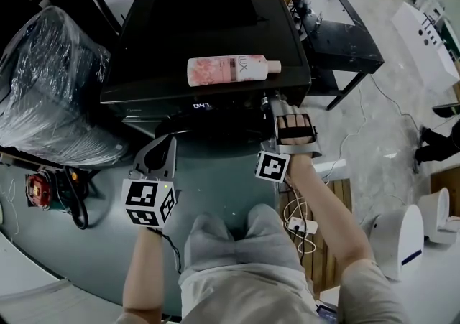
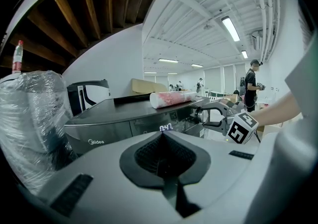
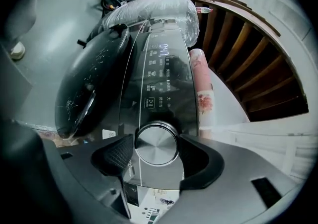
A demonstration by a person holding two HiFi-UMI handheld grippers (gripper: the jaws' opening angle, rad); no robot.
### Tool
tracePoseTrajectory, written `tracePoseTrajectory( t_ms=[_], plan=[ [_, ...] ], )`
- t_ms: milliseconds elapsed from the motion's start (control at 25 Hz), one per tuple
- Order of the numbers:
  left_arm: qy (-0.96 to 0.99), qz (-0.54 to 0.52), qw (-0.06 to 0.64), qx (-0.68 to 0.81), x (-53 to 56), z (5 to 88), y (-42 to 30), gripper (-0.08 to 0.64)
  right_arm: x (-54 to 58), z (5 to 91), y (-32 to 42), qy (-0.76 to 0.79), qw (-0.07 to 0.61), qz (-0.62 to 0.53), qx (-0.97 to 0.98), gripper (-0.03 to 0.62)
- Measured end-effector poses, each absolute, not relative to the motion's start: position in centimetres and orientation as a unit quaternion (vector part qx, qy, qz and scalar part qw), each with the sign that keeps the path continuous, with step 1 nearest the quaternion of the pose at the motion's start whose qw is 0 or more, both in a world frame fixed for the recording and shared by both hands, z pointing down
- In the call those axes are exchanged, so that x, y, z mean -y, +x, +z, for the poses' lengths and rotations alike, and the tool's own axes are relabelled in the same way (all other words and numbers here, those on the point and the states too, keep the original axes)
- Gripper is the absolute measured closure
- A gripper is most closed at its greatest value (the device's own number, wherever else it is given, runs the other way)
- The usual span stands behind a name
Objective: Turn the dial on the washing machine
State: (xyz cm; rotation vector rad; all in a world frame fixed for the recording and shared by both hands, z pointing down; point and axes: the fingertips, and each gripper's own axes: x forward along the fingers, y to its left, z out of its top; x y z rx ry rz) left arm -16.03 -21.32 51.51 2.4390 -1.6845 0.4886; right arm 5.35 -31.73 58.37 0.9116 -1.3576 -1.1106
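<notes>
Sides of dial (image 3: 157, 141) behind right claw (image 3: 158, 152), panel print (image 3: 158, 76) too small (unreadable), wrapped bundle (image 1: 50, 85) cropped

A bottle (image 1: 231, 70) lies on the washing machine (image 1: 208, 21), a wrapped bundle (image 1: 50, 85) left of it, its dial (image 3: 157, 143) between the jaws of my right gripper (image 1: 273, 107).

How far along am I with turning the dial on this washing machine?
Done: the right hand-held gripper is at the front of the washing machine, whose display is lit. In hand: its jaws are closed on the silver dial, a pad on each side. Left: the turn itself; these pictures cannot show how far it has rotated. The left hand-held gripper is shut, empty, off the machine.
</notes>
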Motion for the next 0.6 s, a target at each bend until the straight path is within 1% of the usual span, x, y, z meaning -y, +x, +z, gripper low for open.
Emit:
tracePoseTrajectory(
  t_ms=[40, 200, 360, 600],
  plan=[
    [0.810, 0.163, 0.069, 0.559, 21.3, 51.6, -16.0, 0.540, 31.7, 58.3, 5.4, 0.388, 0.546, -0.469, 0.576, 0.290],
    [0.809, 0.165, 0.077, 0.559, 21.3, 51.8, -16.0, 0.540, 31.9, 57.8, 5.6, 0.406, 0.527, -0.470, 0.580, 0.295],
    [0.803, 0.160, 0.081, 0.569, 21.4, 51.5, -16.3, 0.540, 32.0, 57.5, 5.9, 0.426, 0.516, -0.445, 0.596, 0.295],
    [0.795, 0.153, 0.104, 0.577, 21.4, 51.7, -16.9, 0.540, 32.3, 57.2, 6.0, 0.469, 0.457, -0.375, 0.656, 0.295]
  ],
)
